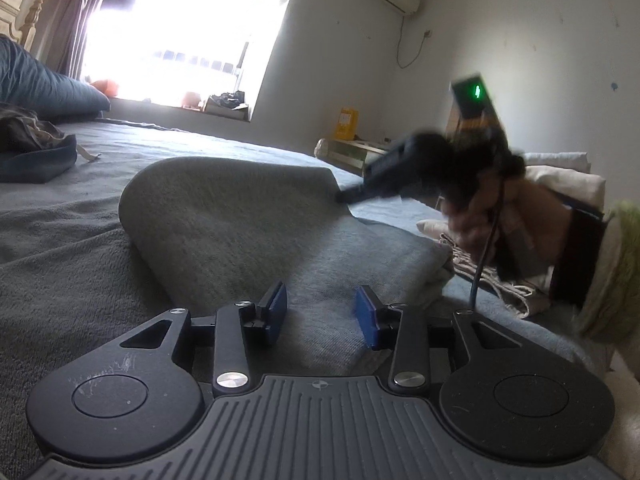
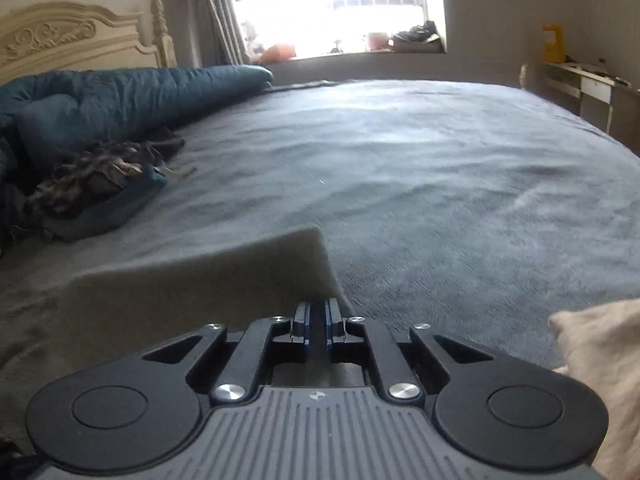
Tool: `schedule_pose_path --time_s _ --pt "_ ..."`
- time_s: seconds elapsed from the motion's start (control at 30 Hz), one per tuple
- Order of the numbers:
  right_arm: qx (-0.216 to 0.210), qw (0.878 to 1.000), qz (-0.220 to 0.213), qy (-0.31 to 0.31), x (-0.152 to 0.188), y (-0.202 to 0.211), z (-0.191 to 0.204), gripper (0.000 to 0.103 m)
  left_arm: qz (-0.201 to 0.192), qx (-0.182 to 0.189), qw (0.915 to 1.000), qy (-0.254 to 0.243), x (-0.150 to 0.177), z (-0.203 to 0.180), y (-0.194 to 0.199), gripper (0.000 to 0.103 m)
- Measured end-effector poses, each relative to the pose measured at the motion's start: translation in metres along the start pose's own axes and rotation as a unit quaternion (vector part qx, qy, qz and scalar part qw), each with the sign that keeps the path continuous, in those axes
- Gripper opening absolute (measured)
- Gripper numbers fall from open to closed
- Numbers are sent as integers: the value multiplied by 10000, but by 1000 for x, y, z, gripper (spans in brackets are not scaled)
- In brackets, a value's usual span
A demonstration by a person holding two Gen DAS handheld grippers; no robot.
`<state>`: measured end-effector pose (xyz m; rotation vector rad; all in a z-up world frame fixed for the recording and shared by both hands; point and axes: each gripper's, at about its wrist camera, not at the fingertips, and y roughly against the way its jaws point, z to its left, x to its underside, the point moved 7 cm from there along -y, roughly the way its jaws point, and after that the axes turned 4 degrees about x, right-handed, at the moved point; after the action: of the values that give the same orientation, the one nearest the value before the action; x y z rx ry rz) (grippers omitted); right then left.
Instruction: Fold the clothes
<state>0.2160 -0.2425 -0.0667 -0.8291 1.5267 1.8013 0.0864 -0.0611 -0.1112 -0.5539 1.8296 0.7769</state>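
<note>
A grey garment (image 1: 240, 220) lies on the bed, one flap lifted and folded over. My left gripper (image 1: 320, 312) hovers low over its near part, open, blue pads apart with only cloth beneath. In the left wrist view my right gripper (image 1: 352, 194), blurred and held by a hand, pinches the raised corner of the garment. The right wrist view shows the right gripper (image 2: 319, 320) shut on the grey garment (image 2: 208, 276), with a thin fold between its blue pads.
The grey-blue bed sheet (image 2: 440, 180) spreads wide ahead. A dark patterned cloth on a blue folded item (image 2: 96, 188) lies at the left by a teal duvet (image 2: 132, 96). A cream cloth (image 2: 600, 360) lies at the right. A desk (image 2: 584, 80) stands by the wall.
</note>
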Motion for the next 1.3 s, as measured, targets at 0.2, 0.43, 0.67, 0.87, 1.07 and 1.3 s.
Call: schedule_pose_path --time_s 0.2,0.43,0.67,0.87,1.07,1.3 --pt "-194 9984 461 -248 -16 -63 11 2 25 -36 9999 -97 0 -3 -1 39" --pt "-79 9983 193 -543 -39 -60 4 6 11 -107 9997 -211 1 -5 1 39" --pt "-2369 9583 20 1600 -33 2 135 7 12 -164 9995 -277 1 -4 0 39" --pt "-1787 9663 973 1580 3 -99 158 0 -11 -49 10000 -38 0 4 1 40" --pt "-1213 9882 105 924 -34 -15 89 2 -32 -15 10000 34 -1 5 1 40" --pt "-928 9933 -64 684 0 83 6 5 -32 13 10000 73 -1 5 0 40"
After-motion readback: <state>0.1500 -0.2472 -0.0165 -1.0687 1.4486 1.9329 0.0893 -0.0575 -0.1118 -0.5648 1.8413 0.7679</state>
